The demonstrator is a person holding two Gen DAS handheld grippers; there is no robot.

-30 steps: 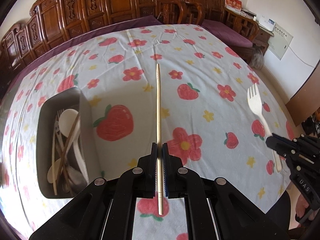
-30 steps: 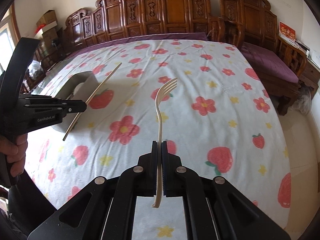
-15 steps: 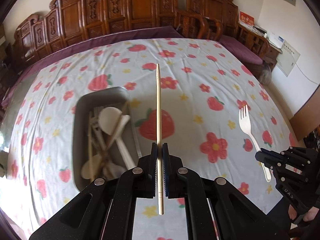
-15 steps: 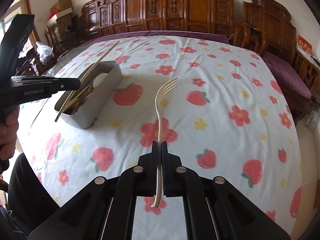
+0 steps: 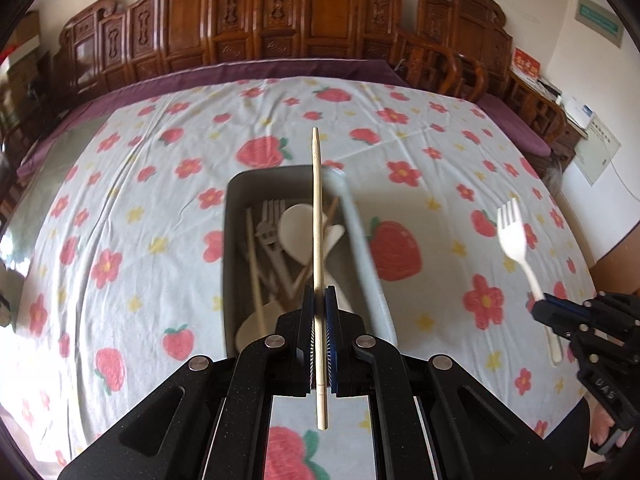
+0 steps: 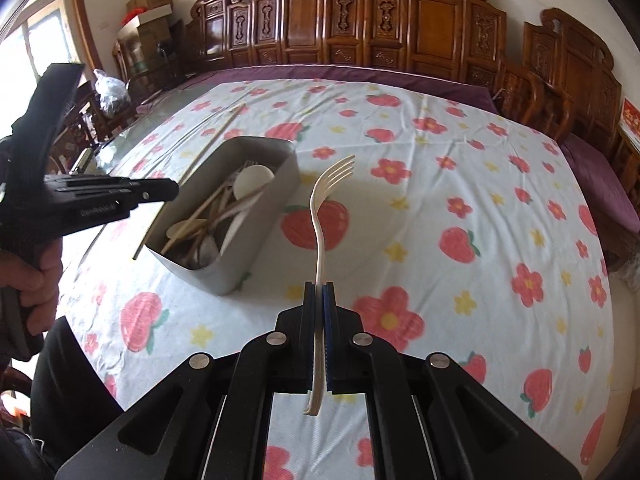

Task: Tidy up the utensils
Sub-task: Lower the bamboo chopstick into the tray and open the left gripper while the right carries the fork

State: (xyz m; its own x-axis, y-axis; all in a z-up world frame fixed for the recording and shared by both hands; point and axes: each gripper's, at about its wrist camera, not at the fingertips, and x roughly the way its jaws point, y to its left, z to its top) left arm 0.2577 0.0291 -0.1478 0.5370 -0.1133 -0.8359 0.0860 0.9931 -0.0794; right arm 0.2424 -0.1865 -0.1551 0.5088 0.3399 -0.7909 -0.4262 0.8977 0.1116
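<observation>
My left gripper [image 5: 319, 294] is shut on a long wooden chopstick [image 5: 317, 216], which points forward above the grey utensil box [image 5: 236, 256]. The box holds several forks, spoons and chopsticks. My right gripper [image 6: 319, 290] is shut on a cream plastic fork [image 6: 322, 220], tines up, held in the air to the right of the grey utensil box [image 6: 260, 232]. In the left wrist view the right gripper [image 5: 542, 308] with the fork [image 5: 516, 240] hangs at the right edge. In the right wrist view the left gripper [image 6: 172, 192] and its chopstick [image 6: 208, 144] hang over the box's left side.
A white cloth [image 6: 460, 200] printed with strawberries and flowers covers the table [image 5: 280, 70], whose purple edge shows at the back. Carved wooden chairs [image 5: 280, 16] line the far side. A hand [image 6: 36, 280] grips the left gripper's handle at the left edge. Boxes [image 6: 148, 4] stand back left.
Both grippers have travelled left across the table with their utensils. The grey box has come from the left of the left wrist view to right under the chopstick, and nearer the fork.
</observation>
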